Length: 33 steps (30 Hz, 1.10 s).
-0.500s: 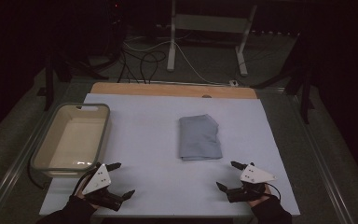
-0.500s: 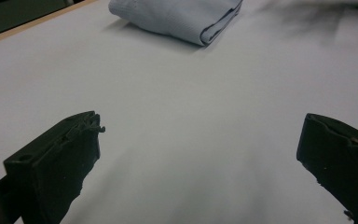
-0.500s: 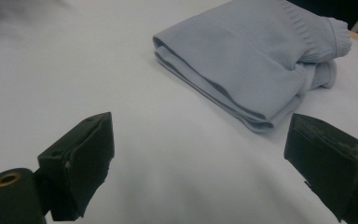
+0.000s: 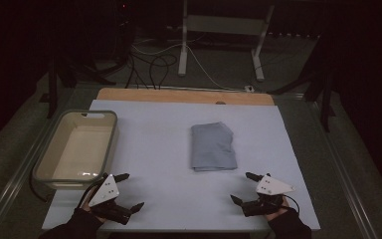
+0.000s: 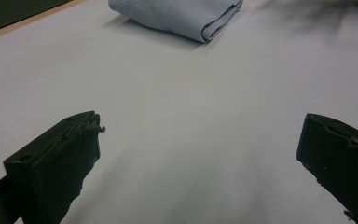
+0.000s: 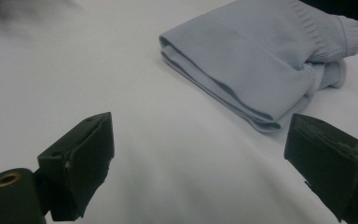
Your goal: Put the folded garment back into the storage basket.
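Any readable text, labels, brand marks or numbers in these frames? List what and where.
None readable.
Folded cloth: plain ribbed fabric, no tag or print showing.
Tray: no marking.
Left gripper and right gripper: small dark dots on their top plates, no lettering.
Table cover: blank.
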Each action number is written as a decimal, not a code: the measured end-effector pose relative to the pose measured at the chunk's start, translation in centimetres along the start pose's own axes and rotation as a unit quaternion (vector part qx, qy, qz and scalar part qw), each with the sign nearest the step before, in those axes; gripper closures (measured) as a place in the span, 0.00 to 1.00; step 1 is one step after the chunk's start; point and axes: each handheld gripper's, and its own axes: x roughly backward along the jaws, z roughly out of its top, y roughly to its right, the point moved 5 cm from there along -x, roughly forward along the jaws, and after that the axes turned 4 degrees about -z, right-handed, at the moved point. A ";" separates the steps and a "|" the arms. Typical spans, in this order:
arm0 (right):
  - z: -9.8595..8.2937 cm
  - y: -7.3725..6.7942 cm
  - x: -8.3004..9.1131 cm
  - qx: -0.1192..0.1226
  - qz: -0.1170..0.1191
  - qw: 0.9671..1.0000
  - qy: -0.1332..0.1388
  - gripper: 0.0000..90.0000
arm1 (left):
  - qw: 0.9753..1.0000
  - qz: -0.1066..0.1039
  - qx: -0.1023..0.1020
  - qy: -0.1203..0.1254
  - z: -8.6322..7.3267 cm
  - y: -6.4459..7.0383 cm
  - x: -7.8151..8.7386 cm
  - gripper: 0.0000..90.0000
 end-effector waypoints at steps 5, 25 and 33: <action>0.0 0.1 -0.2 0.001 0.003 1.000 0.000 0.09 | 1.000 -0.001 -0.001 -0.002 -0.1 0.1 -0.1 0.00; 1.4 -0.4 0.5 0.005 -0.007 1.000 0.012 0.09 | 1.000 -0.013 -0.012 0.005 1.3 1.0 0.2 0.00; 2.7 -0.4 1.3 0.006 -0.015 1.000 0.023 0.09 | 1.000 -0.020 -0.019 -0.004 2.6 0.8 0.1 0.00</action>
